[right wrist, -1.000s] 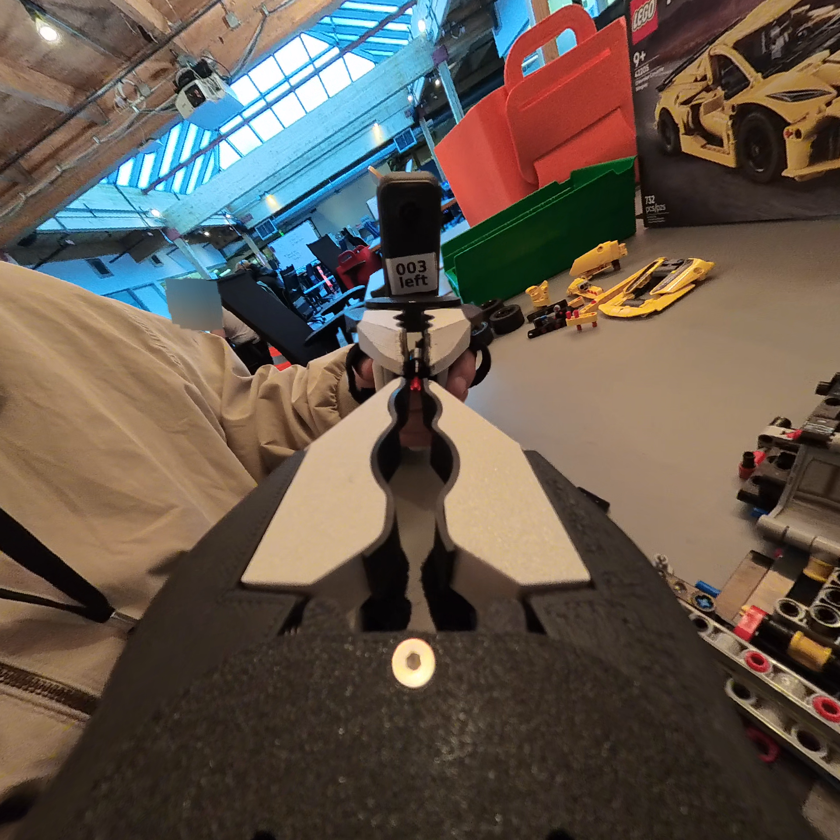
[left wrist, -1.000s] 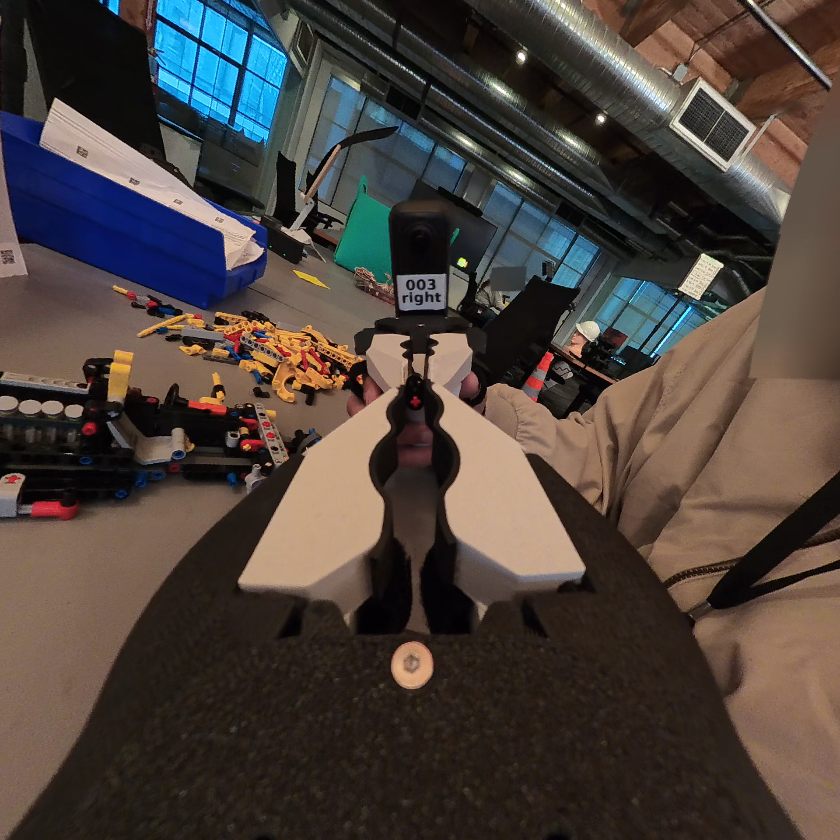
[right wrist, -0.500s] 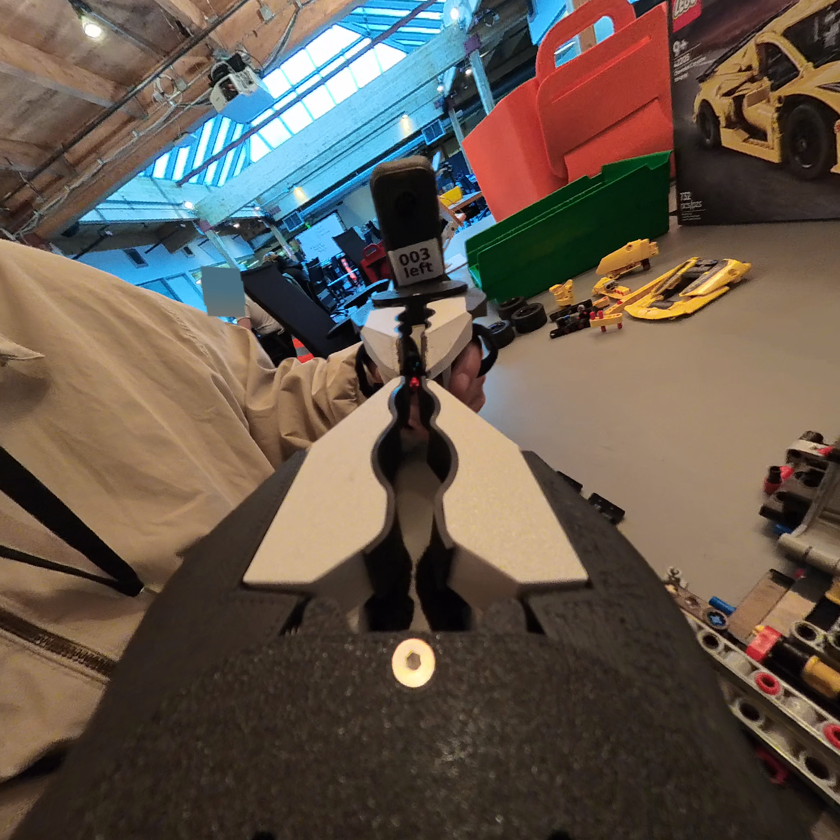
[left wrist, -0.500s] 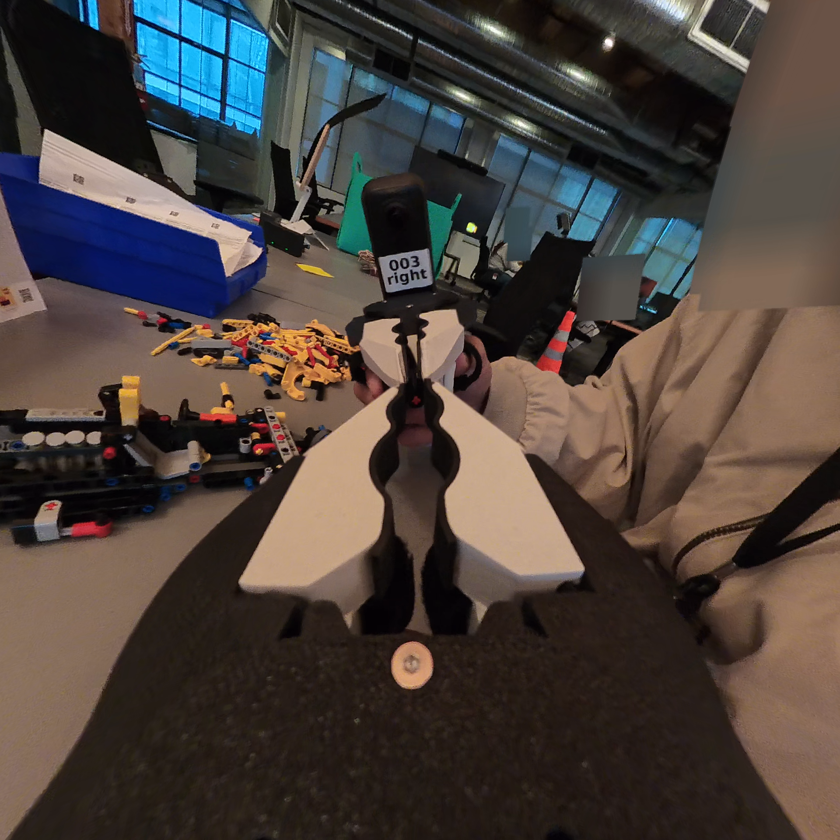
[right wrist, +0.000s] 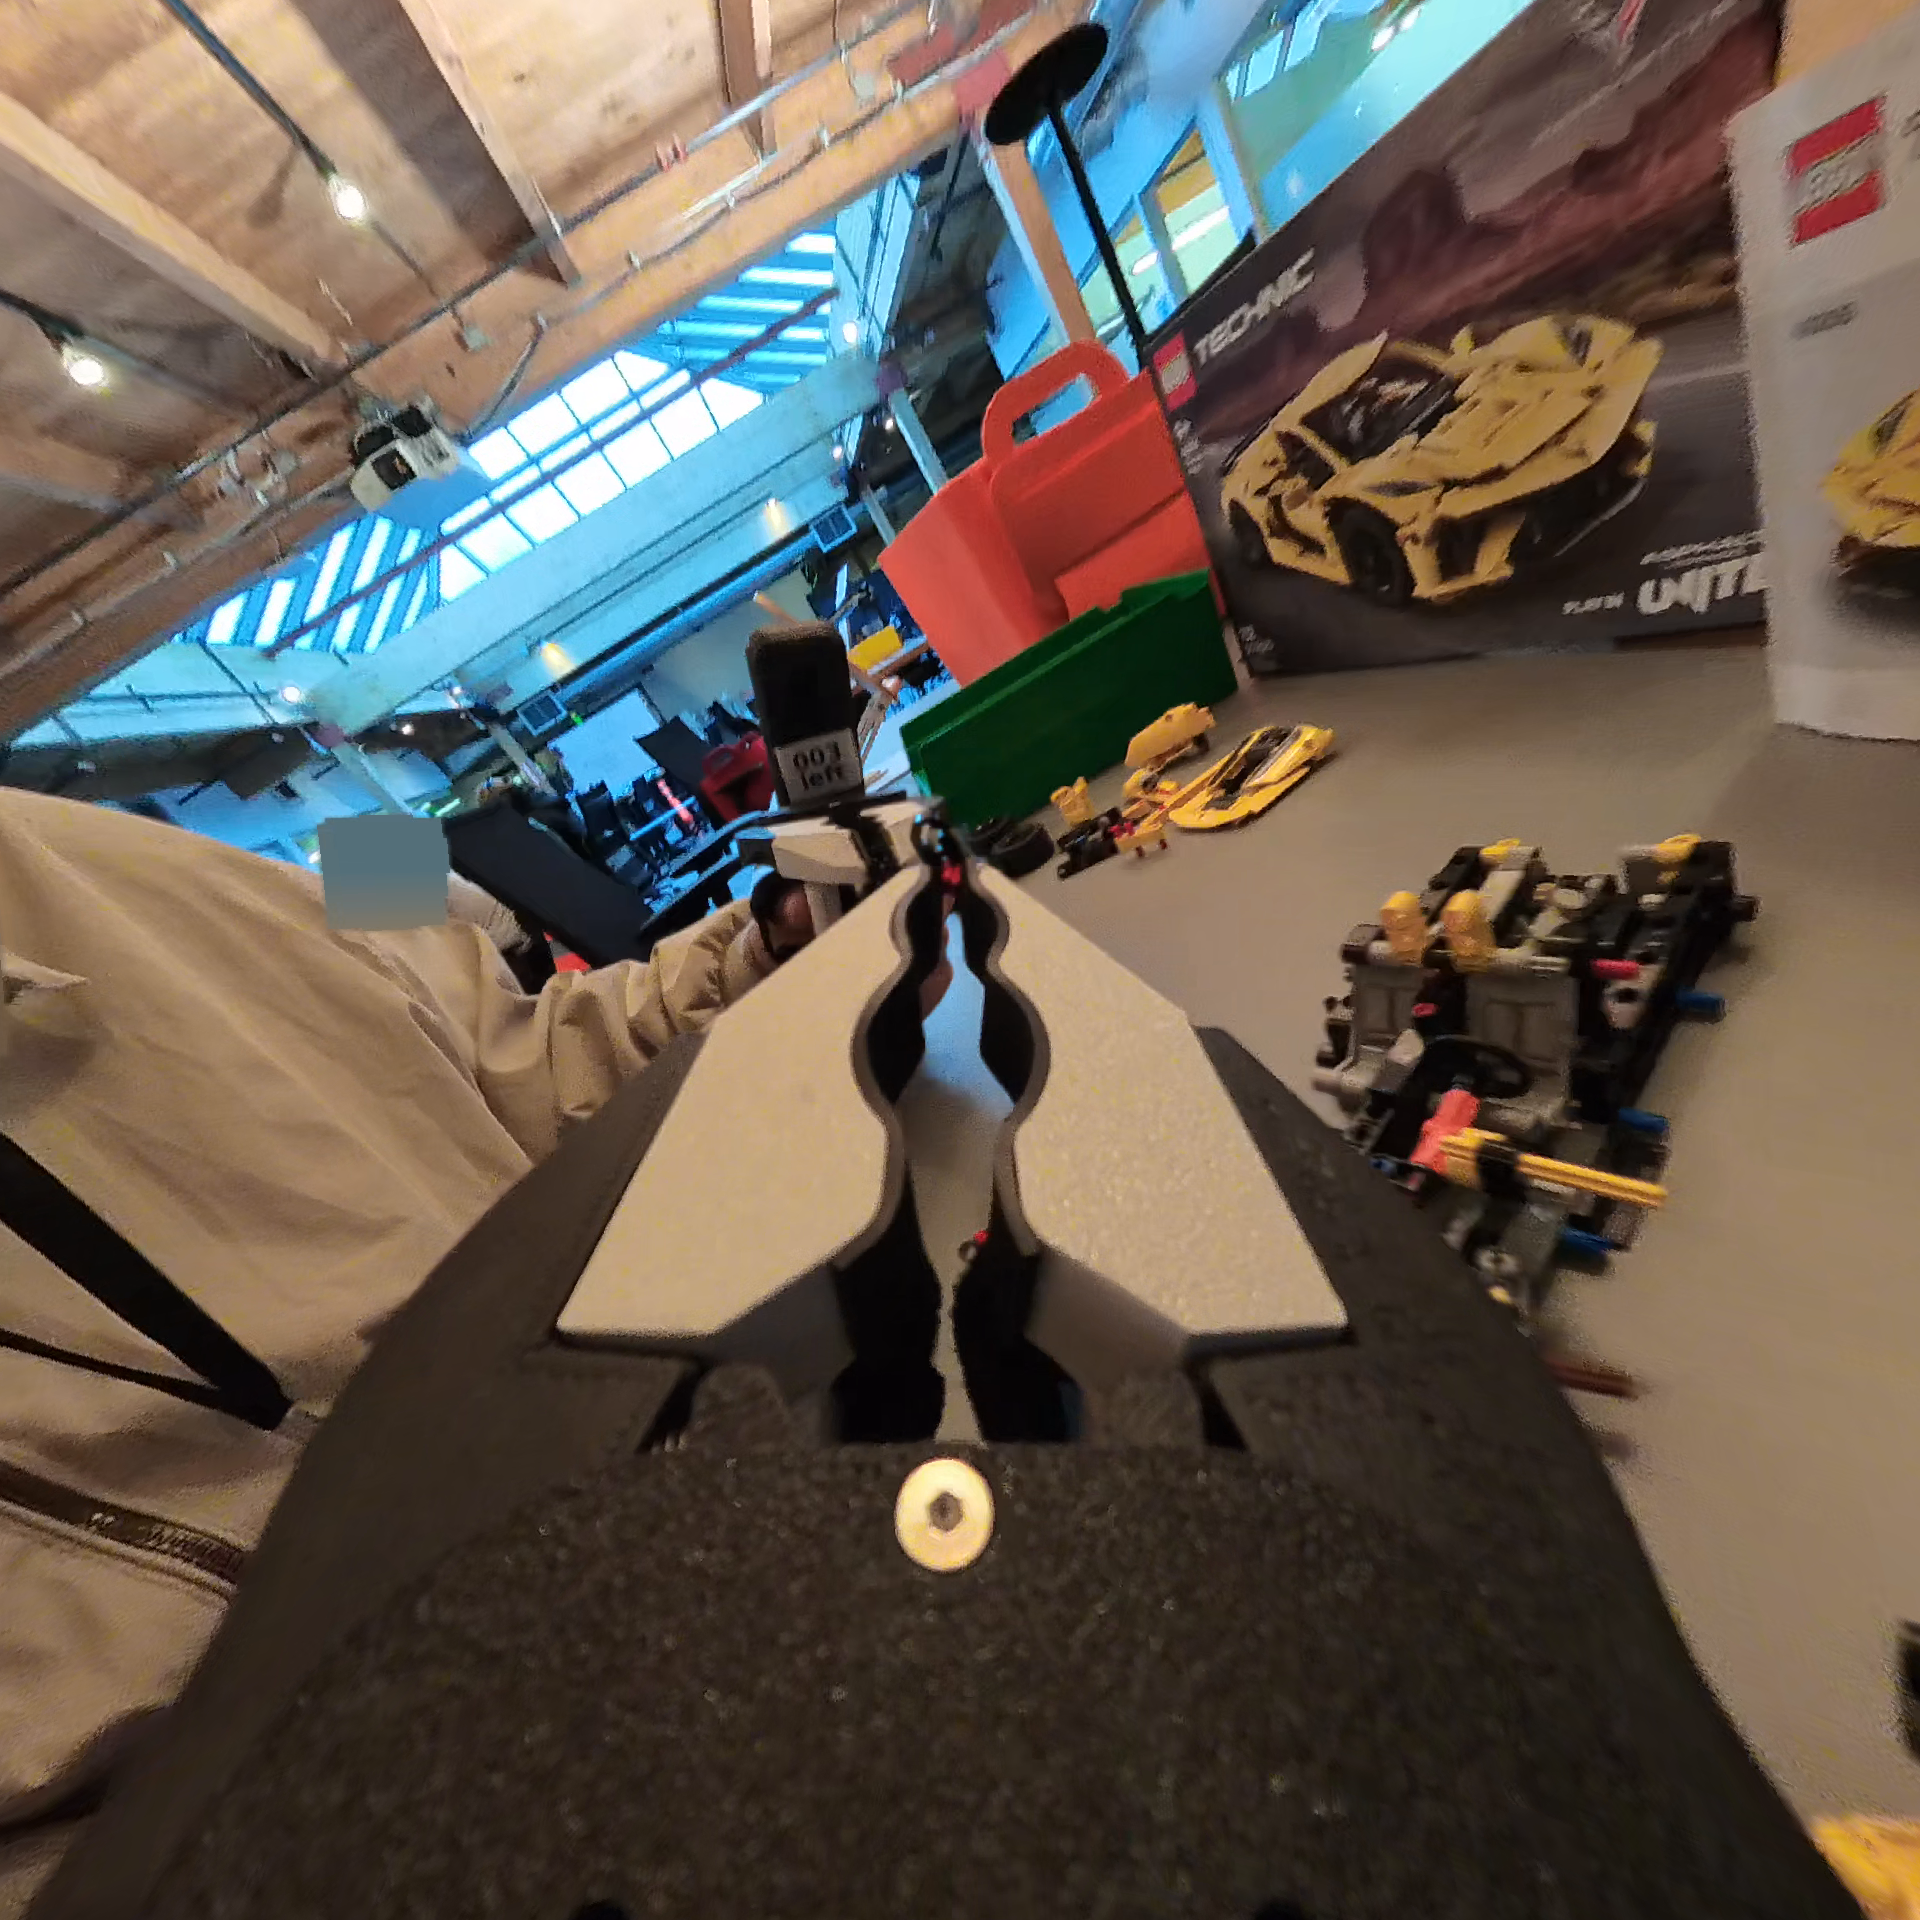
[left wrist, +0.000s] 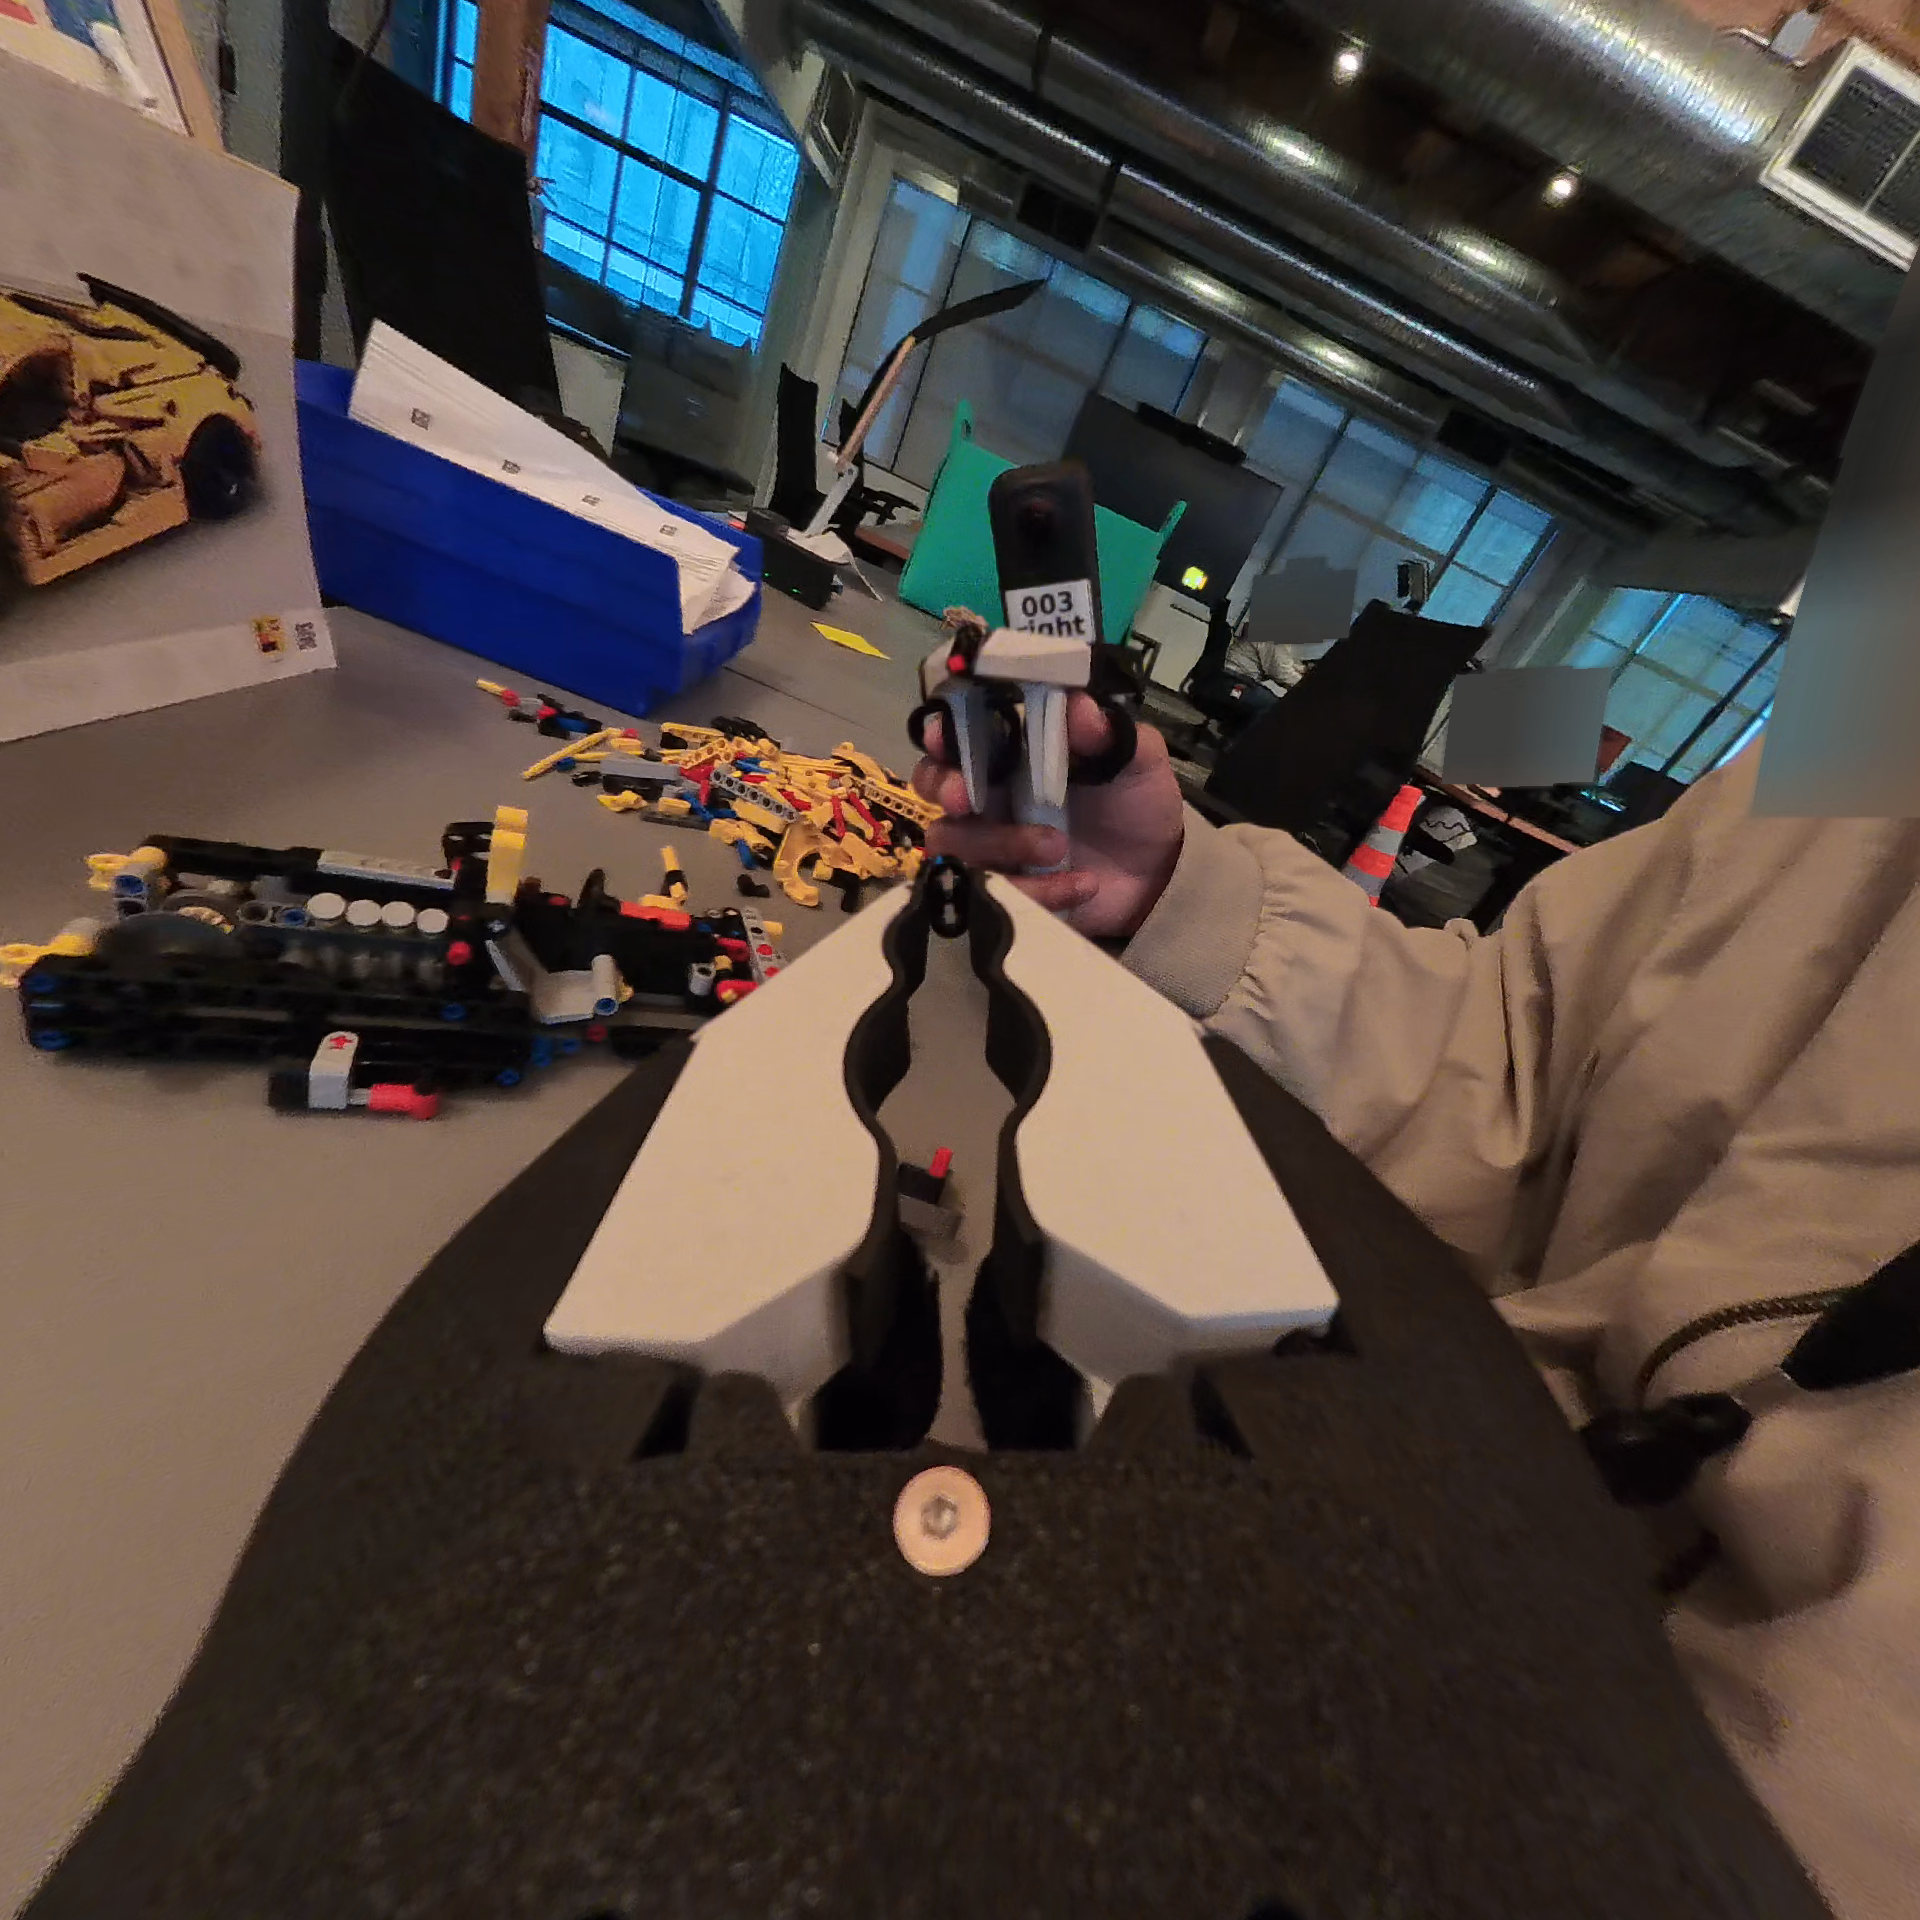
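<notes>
My left gripper [left wrist: 945,896] is shut on a small black link with a blue end [left wrist: 947,906], held above the grey table [left wrist: 187,1299]. My right gripper [right wrist: 943,871] is shut on a small black ring piece with a red pin [right wrist: 943,854]. In the left wrist view the right gripper [left wrist: 961,657] is held up beyond my tips, turned sideways, with a red bit at its tip. In the right wrist view the left gripper [right wrist: 836,854] is just left of my tips. A small grey and red piece [left wrist: 928,1195] lies on the table under the left fingers.
A black brick-built car chassis [left wrist: 312,956] lies left of the left gripper; it also shows in the right wrist view [right wrist: 1507,1018]. A pile of yellow loose parts [left wrist: 769,790], a blue bin [left wrist: 499,561], a green bin [right wrist: 1070,696], an orange bag [right wrist: 1060,509], a set box [right wrist: 1455,436]. One gripper's finger ends stand about 11 centimeters off the other's.
The two grippers were tip to tip on one small piece; now they have drawn apart, each with a small piece. The right gripper has swung up and sideways. Both views turned toward the table.
</notes>
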